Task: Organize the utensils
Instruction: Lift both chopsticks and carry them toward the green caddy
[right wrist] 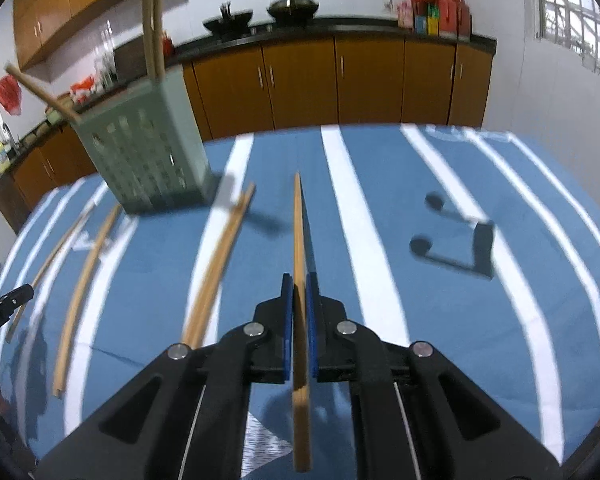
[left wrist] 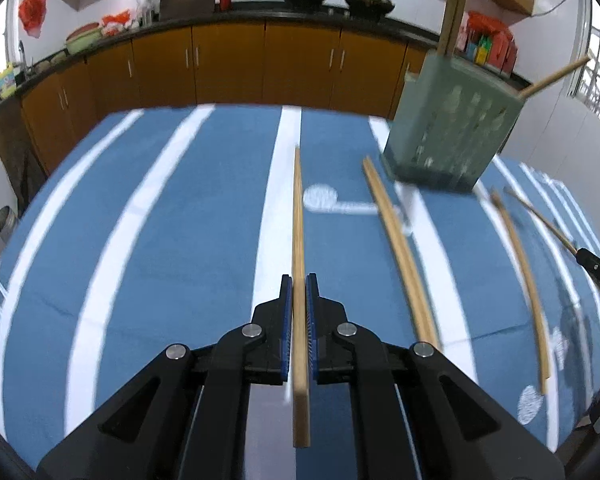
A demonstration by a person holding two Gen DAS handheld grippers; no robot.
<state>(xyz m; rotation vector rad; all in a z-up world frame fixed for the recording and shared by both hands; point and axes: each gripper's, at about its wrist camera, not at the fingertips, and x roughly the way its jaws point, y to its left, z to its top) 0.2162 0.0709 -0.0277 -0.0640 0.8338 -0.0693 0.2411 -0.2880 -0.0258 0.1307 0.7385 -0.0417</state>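
Fingers of the left gripper and the right gripper each clamp one chopstick. Best tilt each tip-down into the green holder at the worktop's far edge. More chopsticks lie on the striped blue cloth; kitchen cabinets behind.

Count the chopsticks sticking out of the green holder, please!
3. Two upright chopsticks stand together in the green holder; one leaning chopstick tilts out its corner. More may hide inside.
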